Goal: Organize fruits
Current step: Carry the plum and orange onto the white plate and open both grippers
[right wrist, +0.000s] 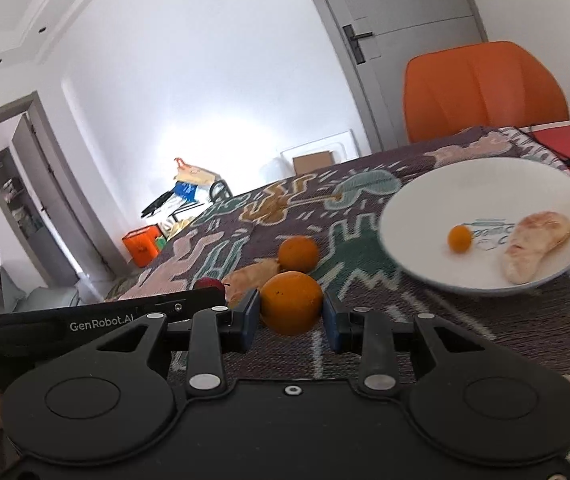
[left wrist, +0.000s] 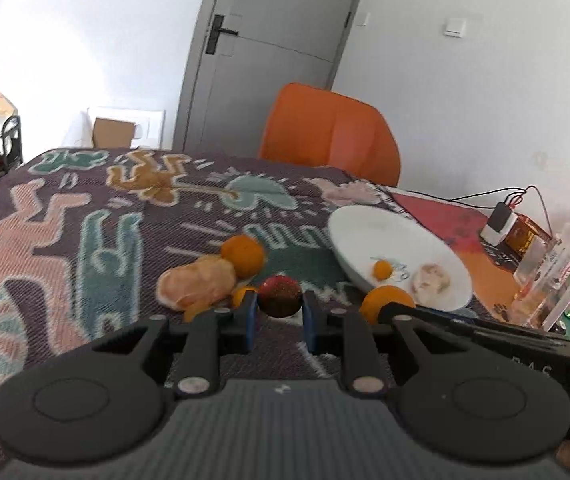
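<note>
Left wrist: the left gripper (left wrist: 279, 312) clenches a dark red fruit (left wrist: 280, 295) above the cloth, short of the plate (left wrist: 365, 236) near the table's right edge; the round fruit could roll from the pads.

Right wrist: the right gripper (right wrist: 291, 312) grasps an orange (right wrist: 291, 302); with both grippers side by side, they could collide.

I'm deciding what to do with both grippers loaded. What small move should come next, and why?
Probably carry the right hand-held gripper toward the white plate and set its orange down there. Its pads are shut on the orange, the plate lies close ahead to the right, and it has bare room beside the small orange fruit and the peeled piece.
</note>
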### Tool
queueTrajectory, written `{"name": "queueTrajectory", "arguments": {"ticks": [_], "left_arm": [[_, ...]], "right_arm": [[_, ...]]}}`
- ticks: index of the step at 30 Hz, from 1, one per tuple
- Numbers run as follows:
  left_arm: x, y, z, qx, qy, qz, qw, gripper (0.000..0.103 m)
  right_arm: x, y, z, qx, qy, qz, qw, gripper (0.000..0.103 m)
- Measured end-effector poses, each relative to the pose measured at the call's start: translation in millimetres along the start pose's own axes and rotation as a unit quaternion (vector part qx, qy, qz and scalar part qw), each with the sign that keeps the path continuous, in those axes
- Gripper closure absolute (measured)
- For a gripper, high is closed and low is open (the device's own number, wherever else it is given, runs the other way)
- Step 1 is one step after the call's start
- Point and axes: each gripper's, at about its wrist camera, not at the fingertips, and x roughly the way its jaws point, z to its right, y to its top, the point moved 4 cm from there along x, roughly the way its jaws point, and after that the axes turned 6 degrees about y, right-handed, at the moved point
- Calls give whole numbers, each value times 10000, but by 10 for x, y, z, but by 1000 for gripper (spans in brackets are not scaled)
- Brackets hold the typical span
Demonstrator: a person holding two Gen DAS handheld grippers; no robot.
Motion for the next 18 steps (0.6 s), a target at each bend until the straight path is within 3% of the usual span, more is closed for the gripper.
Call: {"name": "queueTrajectory", "arguments": {"ticks": [18], "left_arm": [[244,174,479,247,-315,93,9992,81]], "right_arm": [[-249,199,495,262,-463,351,9980,71]]}}
